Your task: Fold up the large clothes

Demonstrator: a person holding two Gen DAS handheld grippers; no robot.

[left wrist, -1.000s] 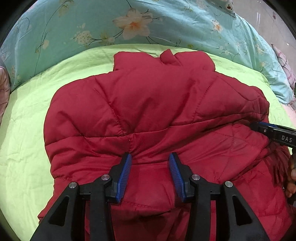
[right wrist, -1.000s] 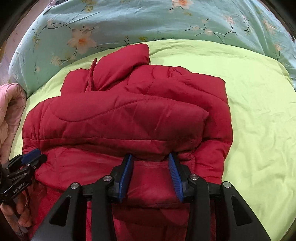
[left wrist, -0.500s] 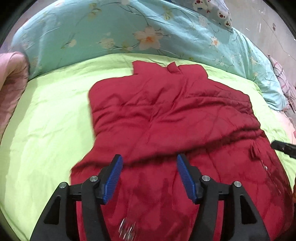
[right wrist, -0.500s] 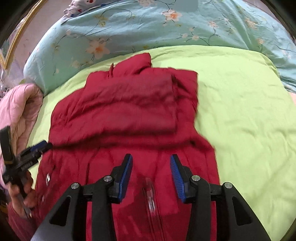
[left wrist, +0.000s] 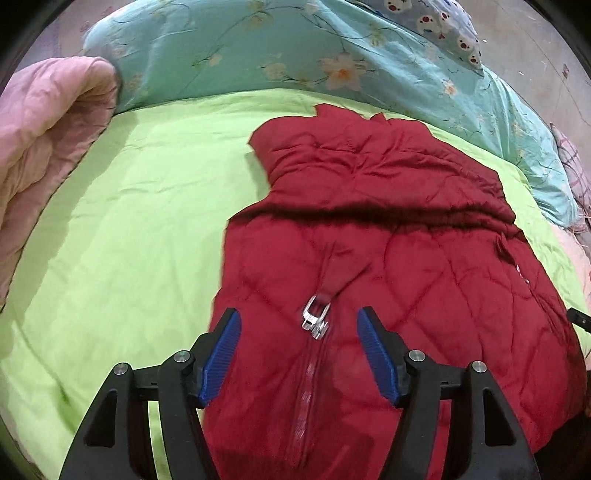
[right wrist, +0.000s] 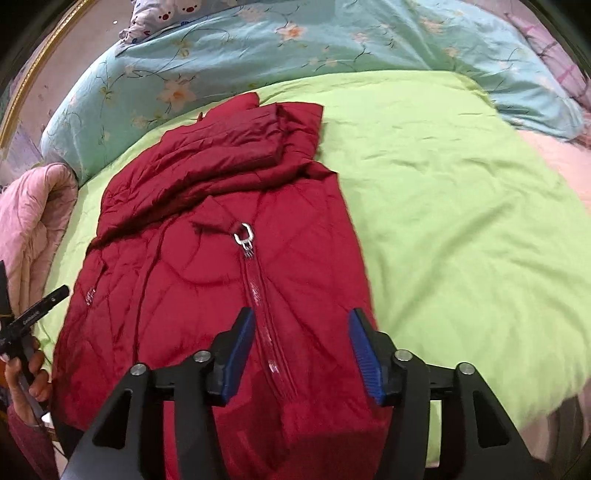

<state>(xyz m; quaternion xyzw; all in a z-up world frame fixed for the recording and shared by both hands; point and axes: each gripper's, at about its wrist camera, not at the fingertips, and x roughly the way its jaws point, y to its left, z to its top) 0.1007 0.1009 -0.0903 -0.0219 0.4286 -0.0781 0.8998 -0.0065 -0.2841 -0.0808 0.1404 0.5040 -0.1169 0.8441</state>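
Observation:
A dark red puffer jacket [left wrist: 388, 258] lies flat on the lime green sheet [left wrist: 129, 221]. Its upper part is folded over in a thick band, and its zipper pull [left wrist: 316, 317] faces up. My left gripper [left wrist: 299, 354] hovers over the jacket's near part with its jaws opening; nothing is pinched between the blue pads. In the right wrist view the jacket [right wrist: 221, 258] and zipper pull [right wrist: 243, 236] show again. My right gripper [right wrist: 301, 354] hangs above the hem, jaws opening, pads clear of the cloth. A hand [right wrist: 33, 369] holds the left gripper [right wrist: 33, 317] at the left edge.
A teal floral duvet [left wrist: 258, 48] runs along the far side of the bed. A pink quilt [left wrist: 44, 147] is bunched at the left. A pillow with cartoon faces [left wrist: 443, 26] lies behind. Bare green sheet [right wrist: 461, 221] spreads to the jacket's right.
Both grippers have pulled back and risen away from the folded edge, and their jaws have widened. The jacket's lower half with its zipper has come into view.

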